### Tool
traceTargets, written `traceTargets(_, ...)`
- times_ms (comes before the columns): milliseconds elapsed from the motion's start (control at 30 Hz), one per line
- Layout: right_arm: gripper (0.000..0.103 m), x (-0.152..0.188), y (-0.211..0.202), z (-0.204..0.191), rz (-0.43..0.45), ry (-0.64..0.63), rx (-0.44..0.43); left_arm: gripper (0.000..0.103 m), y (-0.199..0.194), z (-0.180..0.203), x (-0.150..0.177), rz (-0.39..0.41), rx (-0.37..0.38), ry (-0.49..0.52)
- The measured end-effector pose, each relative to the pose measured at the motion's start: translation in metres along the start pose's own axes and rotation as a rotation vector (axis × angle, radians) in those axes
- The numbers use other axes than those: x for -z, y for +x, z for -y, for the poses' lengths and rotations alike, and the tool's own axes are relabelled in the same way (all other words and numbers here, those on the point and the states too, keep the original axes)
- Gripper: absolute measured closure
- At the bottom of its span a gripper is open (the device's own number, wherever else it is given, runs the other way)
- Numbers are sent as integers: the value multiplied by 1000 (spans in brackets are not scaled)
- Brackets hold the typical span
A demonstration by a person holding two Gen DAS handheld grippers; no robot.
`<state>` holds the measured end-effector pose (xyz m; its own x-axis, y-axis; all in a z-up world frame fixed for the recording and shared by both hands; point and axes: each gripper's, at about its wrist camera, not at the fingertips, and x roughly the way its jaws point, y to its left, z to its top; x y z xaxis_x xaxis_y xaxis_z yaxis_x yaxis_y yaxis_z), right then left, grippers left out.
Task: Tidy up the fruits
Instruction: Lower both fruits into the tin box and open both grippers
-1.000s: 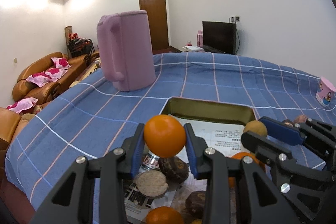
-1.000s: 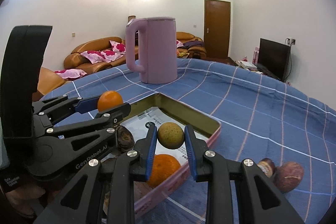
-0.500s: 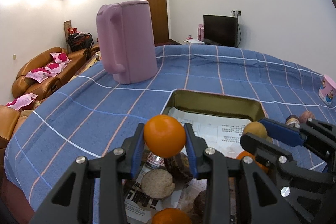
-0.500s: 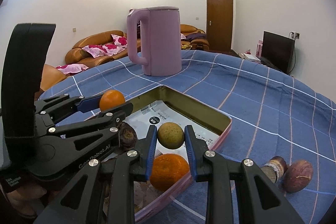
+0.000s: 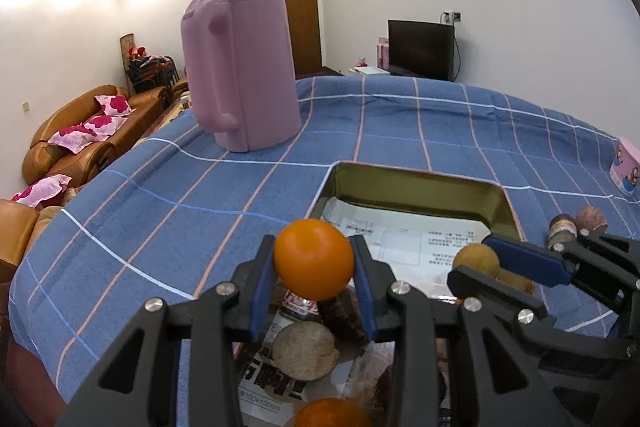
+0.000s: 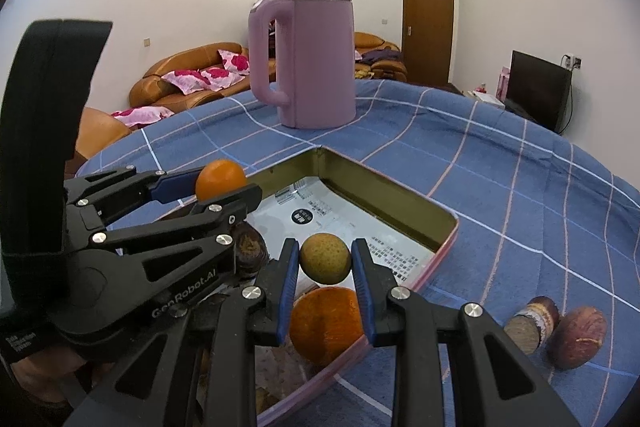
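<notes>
Left tongs [image 5: 314, 261] grasp an orange [image 5: 313, 259], right tongs [image 6: 325, 259] a brown fruit [image 6: 325, 257], both above the tin [image 6: 436, 223] for placement.

1. The tablecloth [image 5: 400, 123] is woven blue cloth, matt, with thin white and pink lines.
2. The tray [image 6: 404, 205] looks like metal, its inner wall a dull gold sheen, its outer edge pink.
3. A printed paper sheet [image 5: 416, 243] lines the tray, white and flat.
4. The kettle [image 5: 244, 75] is smooth matt pink plastic.
5. The left gripper [image 5: 314, 263] and right gripper [image 6: 325, 259] are matt black plastic with bright metal screws and blue pads.
6. The orange [image 5: 313, 259] has a smooth, slightly glossy peel; the greenish-brown fruit [image 6: 325, 258] is dull and finely speckled.
7. The sofa [image 5: 76, 143] looks like glossy brown leather.
</notes>
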<state>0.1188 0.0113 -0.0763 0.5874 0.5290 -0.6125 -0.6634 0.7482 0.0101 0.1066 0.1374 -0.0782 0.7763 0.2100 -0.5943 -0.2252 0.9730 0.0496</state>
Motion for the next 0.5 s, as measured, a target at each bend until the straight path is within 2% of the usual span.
traceTargets(300, 73, 1, 3, 3, -24, 18, -26, 60, -3, -2, 1, 4, -16, 0)
traceTargets(367, 69, 2, 0, 4, -11, 24, -22, 50, -8, -5, 2, 13, -26, -14)
traceTargets(433, 60, 3, -6, 6, 14, 33, -12, 29, -13, -9, 2, 23, -34, -37)
traceTargets(500, 52, 4, -12, 10, 33, 48, -15, 24, -19, -12, 2, 36, -19, -58)
